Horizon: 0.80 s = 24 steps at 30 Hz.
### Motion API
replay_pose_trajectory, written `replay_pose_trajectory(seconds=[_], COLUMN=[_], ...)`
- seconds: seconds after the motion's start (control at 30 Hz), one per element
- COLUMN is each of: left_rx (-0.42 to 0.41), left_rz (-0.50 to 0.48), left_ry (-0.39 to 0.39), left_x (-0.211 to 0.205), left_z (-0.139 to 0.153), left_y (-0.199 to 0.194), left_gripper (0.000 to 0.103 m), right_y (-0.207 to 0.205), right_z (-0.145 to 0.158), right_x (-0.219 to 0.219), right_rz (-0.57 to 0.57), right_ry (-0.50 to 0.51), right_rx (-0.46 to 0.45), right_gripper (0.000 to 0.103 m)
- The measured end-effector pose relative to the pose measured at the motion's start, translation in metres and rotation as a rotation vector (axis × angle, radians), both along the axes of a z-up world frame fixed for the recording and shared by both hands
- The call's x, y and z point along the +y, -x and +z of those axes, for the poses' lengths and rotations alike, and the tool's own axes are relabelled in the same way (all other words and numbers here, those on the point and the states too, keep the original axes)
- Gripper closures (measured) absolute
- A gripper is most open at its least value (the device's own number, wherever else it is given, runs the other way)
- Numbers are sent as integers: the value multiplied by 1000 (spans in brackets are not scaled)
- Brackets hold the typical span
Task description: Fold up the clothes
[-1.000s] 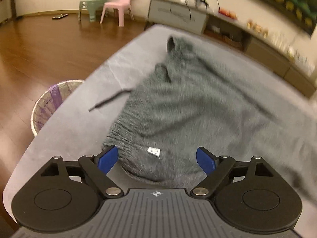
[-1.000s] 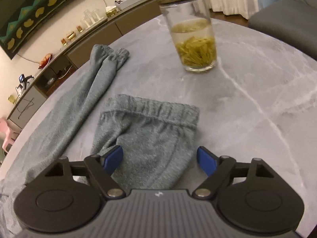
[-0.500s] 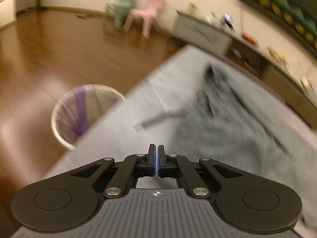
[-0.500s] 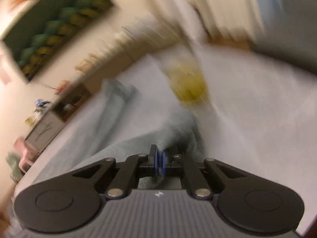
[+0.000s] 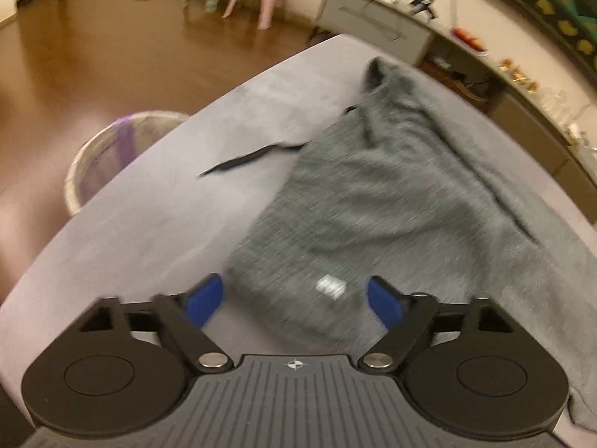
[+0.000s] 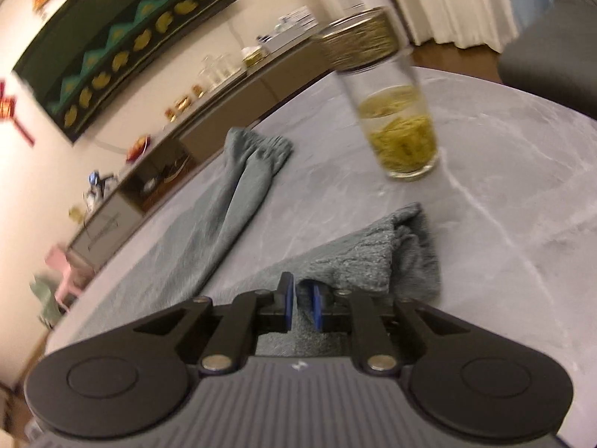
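Grey table (image 5: 156, 201) bears one sweatpants (image 5: 377, 201), two tools.

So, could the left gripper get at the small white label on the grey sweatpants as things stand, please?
Probably yes: the left gripper is open, the small white label on the grey sweatpants lies just ahead between its fingers, and nothing covers it.

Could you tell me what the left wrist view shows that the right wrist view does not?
Only the left wrist view shows the wicker basket on the floor, the black drawstring and the open left gripper. Only the right wrist view shows the glass of tea and the right gripper, jaws nearly together around fabric. Both show the grey trousers on the table.
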State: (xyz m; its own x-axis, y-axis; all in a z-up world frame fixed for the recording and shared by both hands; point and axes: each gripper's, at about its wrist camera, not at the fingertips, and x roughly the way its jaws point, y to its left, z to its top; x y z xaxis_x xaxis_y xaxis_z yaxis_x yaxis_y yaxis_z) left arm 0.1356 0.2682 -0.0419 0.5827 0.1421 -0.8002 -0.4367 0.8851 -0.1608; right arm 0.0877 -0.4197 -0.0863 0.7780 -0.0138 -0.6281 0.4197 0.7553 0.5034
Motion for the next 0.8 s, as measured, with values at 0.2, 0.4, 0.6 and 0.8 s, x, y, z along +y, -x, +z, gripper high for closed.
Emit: replay_pose_trajectory(seconds=[0.2,0.4,0.6,0.8], left_rx=[-292,-184,-133,-147], left_rz=[135,234,251,286], left_ry=[247,272,122,-194], left_x=[62,97,83,46], left_z=[44,26,35,71], left_y=[34,57,57,63], left_gripper=[92,92,90,41], right_y=[30,22,21,40], right_z=[43,6,13,47], right_x=[6,-5,5,26], right_rz=[1,62,164,74], right_ry=[162,89,86,364], right_rx=[-228,65,86,65], right_gripper=[98,97,91,30])
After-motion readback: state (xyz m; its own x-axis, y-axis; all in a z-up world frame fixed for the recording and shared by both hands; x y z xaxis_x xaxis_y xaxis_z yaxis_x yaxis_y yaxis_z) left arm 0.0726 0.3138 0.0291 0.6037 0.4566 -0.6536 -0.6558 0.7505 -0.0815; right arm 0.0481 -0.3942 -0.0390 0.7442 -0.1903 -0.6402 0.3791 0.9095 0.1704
